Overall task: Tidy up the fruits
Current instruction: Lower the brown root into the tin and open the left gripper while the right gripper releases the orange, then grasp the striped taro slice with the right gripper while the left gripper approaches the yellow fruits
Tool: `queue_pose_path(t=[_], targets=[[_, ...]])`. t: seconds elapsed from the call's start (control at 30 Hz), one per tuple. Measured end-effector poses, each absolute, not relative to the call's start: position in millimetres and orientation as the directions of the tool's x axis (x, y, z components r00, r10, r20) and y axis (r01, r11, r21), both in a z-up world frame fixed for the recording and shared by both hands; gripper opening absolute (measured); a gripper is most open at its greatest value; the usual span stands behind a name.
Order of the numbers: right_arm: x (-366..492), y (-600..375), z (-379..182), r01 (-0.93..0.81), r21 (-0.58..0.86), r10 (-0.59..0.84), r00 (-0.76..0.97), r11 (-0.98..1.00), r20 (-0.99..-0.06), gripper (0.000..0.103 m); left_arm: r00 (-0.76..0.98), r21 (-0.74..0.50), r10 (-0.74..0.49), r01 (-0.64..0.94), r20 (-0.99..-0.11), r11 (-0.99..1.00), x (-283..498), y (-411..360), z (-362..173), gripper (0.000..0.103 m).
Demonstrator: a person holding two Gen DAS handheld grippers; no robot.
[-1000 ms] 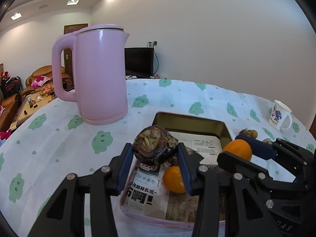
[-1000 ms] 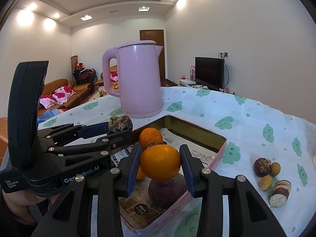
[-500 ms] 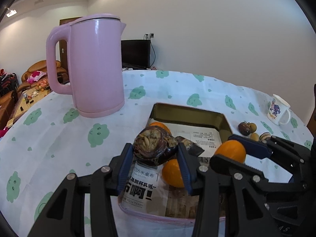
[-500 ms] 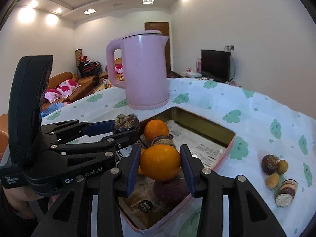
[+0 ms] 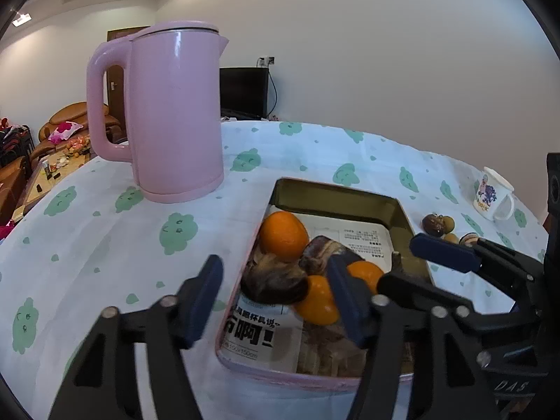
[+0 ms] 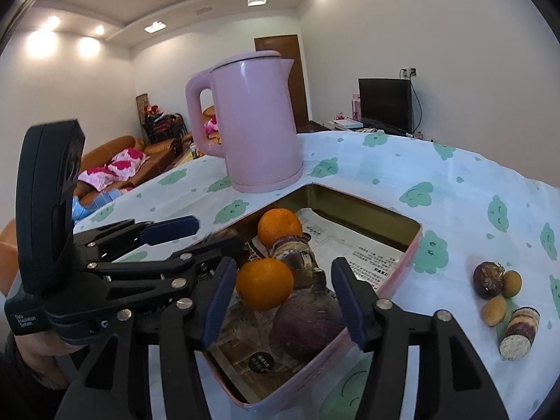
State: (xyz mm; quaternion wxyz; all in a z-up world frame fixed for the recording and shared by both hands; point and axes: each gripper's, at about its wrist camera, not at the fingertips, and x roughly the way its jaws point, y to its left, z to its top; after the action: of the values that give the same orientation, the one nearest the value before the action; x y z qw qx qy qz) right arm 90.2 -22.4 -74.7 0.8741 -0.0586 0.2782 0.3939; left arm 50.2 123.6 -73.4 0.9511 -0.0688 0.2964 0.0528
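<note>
Fruits sit in the pink tray [image 5: 280, 372] beside the kettle [image 5: 171, 115] on the bench [image 5: 105, 245]: a purple tuber [image 6: 308, 318], then oranges [image 6: 279, 227]. Both the left tool [image 5: 274, 297] and right tool [image 6: 283, 297] gape empty over the tray.

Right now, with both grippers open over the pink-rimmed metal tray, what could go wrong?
The round orange sits high on the heaped fruit near the pink-rimmed metal tray's low edge and may roll out. The left gripper and right gripper are close together; withdrawing could knock them together.
</note>
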Motion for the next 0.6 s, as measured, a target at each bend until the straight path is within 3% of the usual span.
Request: queue_pose_path(t=[0.1, 0.33, 0.6], targets=[[88, -28, -70, -0.709, 0.106, 0.646, 0.559, 0.698, -0.52, 0.067, 0.826, -0.097, 0.065, -0.143, -0.56, 0.985, 46, 122, -70, 0.078], [94, -68, -49, -0.634, 0.039, 0.558, 0.648, 0.773, -0.518, 0.069, 0.843, -0.054, 0.042, -0.084, -0.537, 0.995, 45, 93, -57, 0.085], [118, -157, -40, -0.472, -0.048, 0.379, 0.761, 0.88, -0.527, 0.072, 0.836, -0.021, 0.002, -0.017, -0.549, 1.0, 57, 46, -53, 0.085]])
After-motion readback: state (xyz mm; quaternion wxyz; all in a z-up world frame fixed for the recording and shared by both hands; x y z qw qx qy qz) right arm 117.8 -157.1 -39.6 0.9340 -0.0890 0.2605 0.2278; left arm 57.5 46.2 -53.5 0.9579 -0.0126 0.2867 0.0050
